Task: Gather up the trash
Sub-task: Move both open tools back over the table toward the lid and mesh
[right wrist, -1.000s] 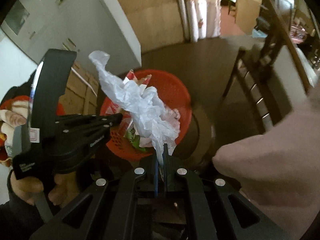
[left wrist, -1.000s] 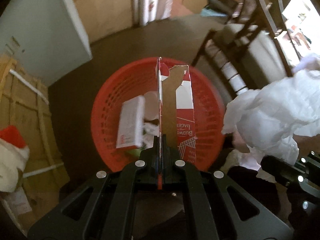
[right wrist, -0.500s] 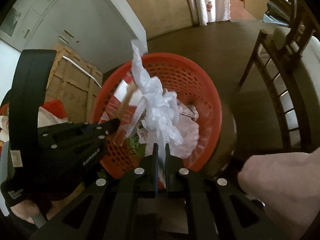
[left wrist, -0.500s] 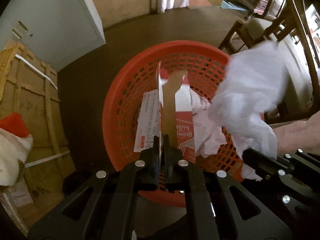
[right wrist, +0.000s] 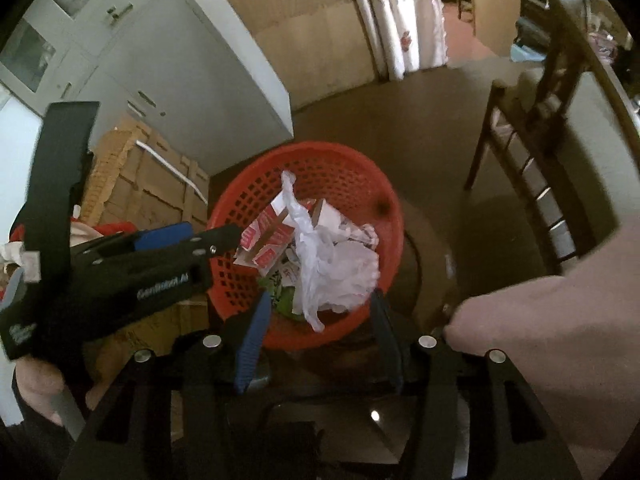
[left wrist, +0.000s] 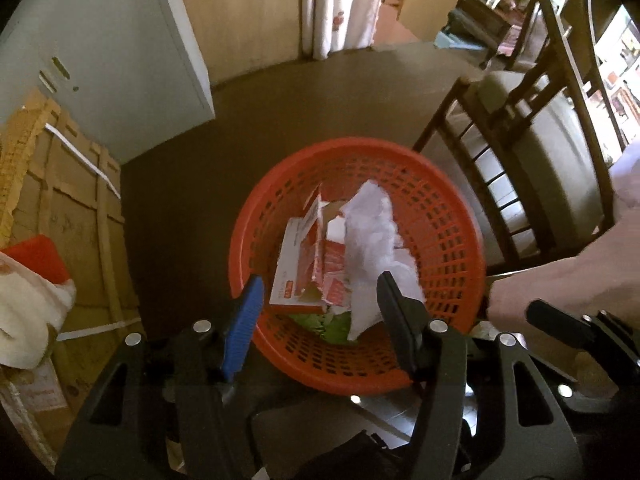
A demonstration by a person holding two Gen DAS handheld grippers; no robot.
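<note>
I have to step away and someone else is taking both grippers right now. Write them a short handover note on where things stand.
Left gripper: jaws have just been opening, nothing between them, above the red basket.
Right gripper: jaws have also just been opening, empty, over the same basket.
Torn red-and-white carton and crumpled white plastic bag now lie in the basket, on top of a white box and something green.
Done: both pieces dropped in.
Left: these views show no more loose trash; look around the room before ending.
</note>
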